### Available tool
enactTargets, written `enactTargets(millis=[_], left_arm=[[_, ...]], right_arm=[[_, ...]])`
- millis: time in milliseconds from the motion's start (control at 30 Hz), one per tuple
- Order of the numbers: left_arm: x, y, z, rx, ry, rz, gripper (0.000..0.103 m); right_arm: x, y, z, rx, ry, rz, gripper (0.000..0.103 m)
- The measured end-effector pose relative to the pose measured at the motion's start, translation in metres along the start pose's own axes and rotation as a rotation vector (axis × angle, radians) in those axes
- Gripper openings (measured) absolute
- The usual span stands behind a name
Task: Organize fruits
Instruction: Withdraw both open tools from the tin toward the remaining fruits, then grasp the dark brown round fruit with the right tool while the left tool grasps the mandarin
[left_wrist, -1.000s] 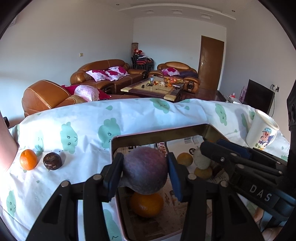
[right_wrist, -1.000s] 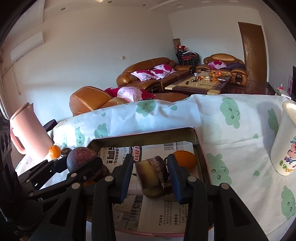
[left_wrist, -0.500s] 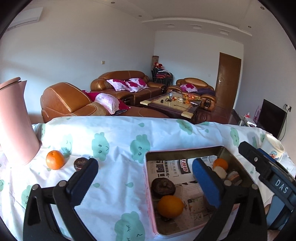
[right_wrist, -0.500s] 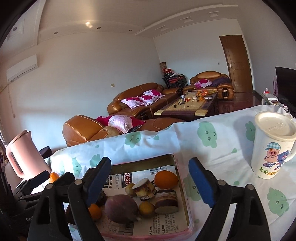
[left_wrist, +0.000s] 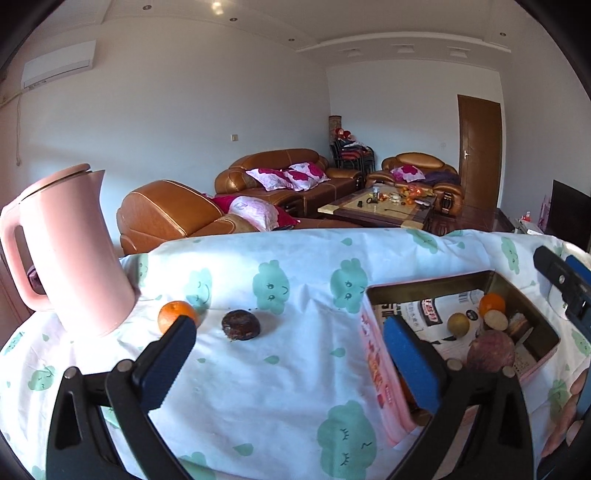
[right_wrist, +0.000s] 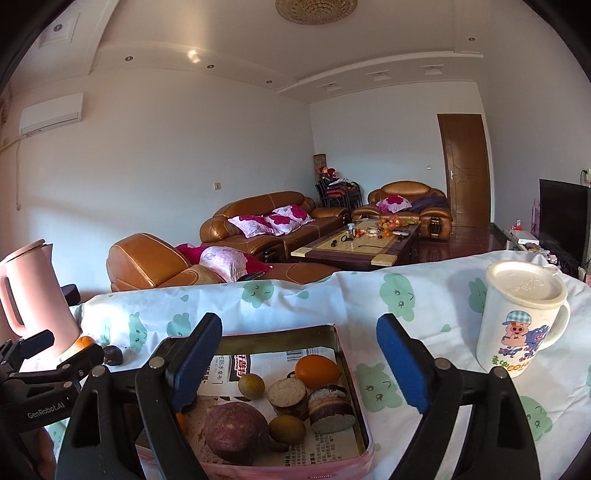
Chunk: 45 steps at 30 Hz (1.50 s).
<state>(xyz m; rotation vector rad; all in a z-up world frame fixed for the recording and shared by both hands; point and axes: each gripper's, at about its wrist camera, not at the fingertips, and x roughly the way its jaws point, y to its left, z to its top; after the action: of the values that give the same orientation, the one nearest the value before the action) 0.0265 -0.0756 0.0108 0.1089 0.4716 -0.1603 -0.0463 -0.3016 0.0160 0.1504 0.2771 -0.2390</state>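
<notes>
A pink tin tray (right_wrist: 347, 354) lined with newspaper holds several fruits: a big purple one (right_wrist: 236, 432), an orange (right_wrist: 317, 370), small yellow-green ones and cut pieces. The tray also shows at the right of the left wrist view (left_wrist: 373, 354). An orange (left_wrist: 173, 315) and a dark wrinkled fruit (left_wrist: 241, 324) lie on the cloth left of the tray. My left gripper (left_wrist: 288, 365) is open and empty above the cloth, near the dark fruit. My right gripper (right_wrist: 299, 365) is open and empty above the tray.
A pink kettle (left_wrist: 70, 251) stands at the table's left end, close behind the loose orange. A white lidded cartoon mug (right_wrist: 521, 321) stands right of the tray. The cloud-print cloth (left_wrist: 288, 398) covers the table. Sofas and a coffee table lie beyond the far edge.
Both grippers opened and let go: the purple fruit and the cut piece now lie in the tray. Both pulled up and back; the left swung left toward the loose orange and dark fruit.
</notes>
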Motion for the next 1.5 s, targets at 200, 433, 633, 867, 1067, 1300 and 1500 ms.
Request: enactTargets(millis=[200, 433, 633, 867, 1067, 1300, 1500], left_arm=[[-0.003, 0.019, -0.006, 0.015, -0.009, 0.042, 0.103], [-0.002, 0.045, -0.011, 0.004, 0.018, 0.033, 0.103], [-0.003, 0.071, -0.013, 0.008, 0.016, 0.059, 0.103], [0.005, 0.124, -0.013, -0.054, 0.031, 0.108, 0.103], [0.013, 0.162, -0.013, -0.091, 0.039, 0.178, 0.103], [0.028, 0.190, -0.012, -0.110, 0.084, 0.273, 0.103], [0.037, 0.196, -0.012, -0.118, 0.107, 0.295, 0.103]], right_arm=[[-0.008, 0.010, -0.003, -0.008, 0.004, -0.034, 0.087], [-0.018, 0.032, -0.010, 0.020, 0.027, -0.018, 0.087], [-0.023, 0.068, -0.017, -0.003, 0.048, 0.021, 0.087], [-0.019, 0.113, -0.023, -0.043, 0.076, 0.081, 0.087], [-0.010, 0.154, -0.028, -0.088, 0.095, 0.134, 0.087], [0.030, 0.207, -0.031, -0.147, 0.224, 0.210, 0.087], [0.093, 0.241, -0.040, -0.149, 0.437, 0.260, 0.087]])
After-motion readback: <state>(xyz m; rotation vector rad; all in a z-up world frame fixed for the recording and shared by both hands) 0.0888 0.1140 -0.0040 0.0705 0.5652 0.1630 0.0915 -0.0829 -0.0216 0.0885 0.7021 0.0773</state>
